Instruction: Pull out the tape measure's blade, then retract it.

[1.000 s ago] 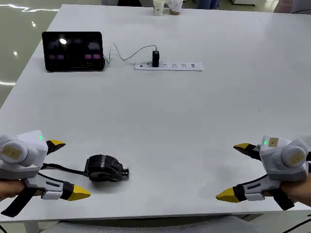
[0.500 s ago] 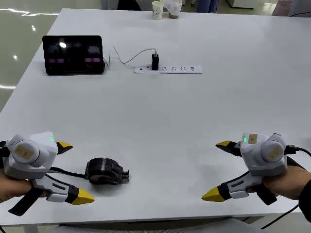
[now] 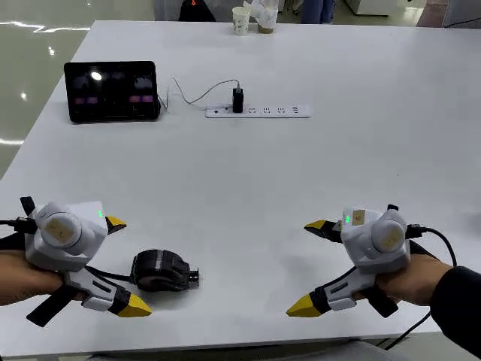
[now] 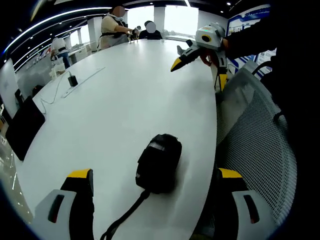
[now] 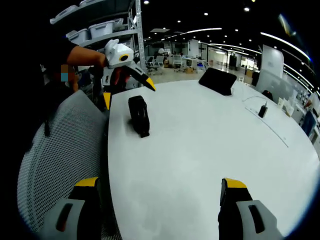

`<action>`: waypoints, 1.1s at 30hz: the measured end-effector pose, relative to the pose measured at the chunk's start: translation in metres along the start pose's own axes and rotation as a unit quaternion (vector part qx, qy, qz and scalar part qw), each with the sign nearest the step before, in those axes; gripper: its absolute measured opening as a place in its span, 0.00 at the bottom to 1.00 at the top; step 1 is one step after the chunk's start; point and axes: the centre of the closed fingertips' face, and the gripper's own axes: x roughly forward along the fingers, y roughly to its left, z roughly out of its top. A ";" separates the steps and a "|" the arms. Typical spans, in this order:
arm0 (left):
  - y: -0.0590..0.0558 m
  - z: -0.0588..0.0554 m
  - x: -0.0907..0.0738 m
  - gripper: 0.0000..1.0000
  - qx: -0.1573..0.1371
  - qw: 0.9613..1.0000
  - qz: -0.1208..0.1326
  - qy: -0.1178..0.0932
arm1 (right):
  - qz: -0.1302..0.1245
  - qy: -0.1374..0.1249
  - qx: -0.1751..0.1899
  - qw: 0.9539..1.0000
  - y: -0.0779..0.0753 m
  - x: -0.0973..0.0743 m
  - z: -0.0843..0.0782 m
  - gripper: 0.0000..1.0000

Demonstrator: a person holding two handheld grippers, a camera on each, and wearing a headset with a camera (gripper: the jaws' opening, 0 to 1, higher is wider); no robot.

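Note:
A black tape measure (image 3: 160, 268) lies on the white table (image 3: 248, 173) near its front edge, with a black strap trailing to the left. My left gripper (image 3: 120, 265) is open, its yellow tips standing on either side of the strap end just left of the case. In the left gripper view the tape measure (image 4: 159, 162) sits just ahead of the open left gripper (image 4: 155, 180). My right gripper (image 3: 308, 265) is open at the front right, far from the case, with nothing between its fingers. The right gripper view has the tape measure (image 5: 138, 114) far ahead of the right gripper (image 5: 159, 189).
A dark tablet (image 3: 112, 92) stands at the back left. A white power strip (image 3: 258, 111) with a black plug and a cable lies behind the middle. Paper cups (image 3: 240, 20) sit at the far edge. A mesh chair (image 5: 55, 165) is at the table's front edge.
Both grippers have moved inward: the left one toward the tape measure, the right one leftward along the front edge. The tape measure has not moved.

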 end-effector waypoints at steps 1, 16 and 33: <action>0.000 0.001 0.001 0.98 0.003 1.000 -0.003 0.001 | 0.001 -0.002 -0.001 1.000 0.000 0.001 0.002 0.99; -0.008 0.009 0.020 0.82 0.092 0.994 -0.043 0.040 | 0.025 -0.010 -0.006 1.000 0.004 0.037 0.030 0.99; -0.012 0.003 0.031 0.74 0.115 0.989 -0.062 0.073 | 0.052 0.002 -0.048 0.997 0.014 0.080 0.051 0.99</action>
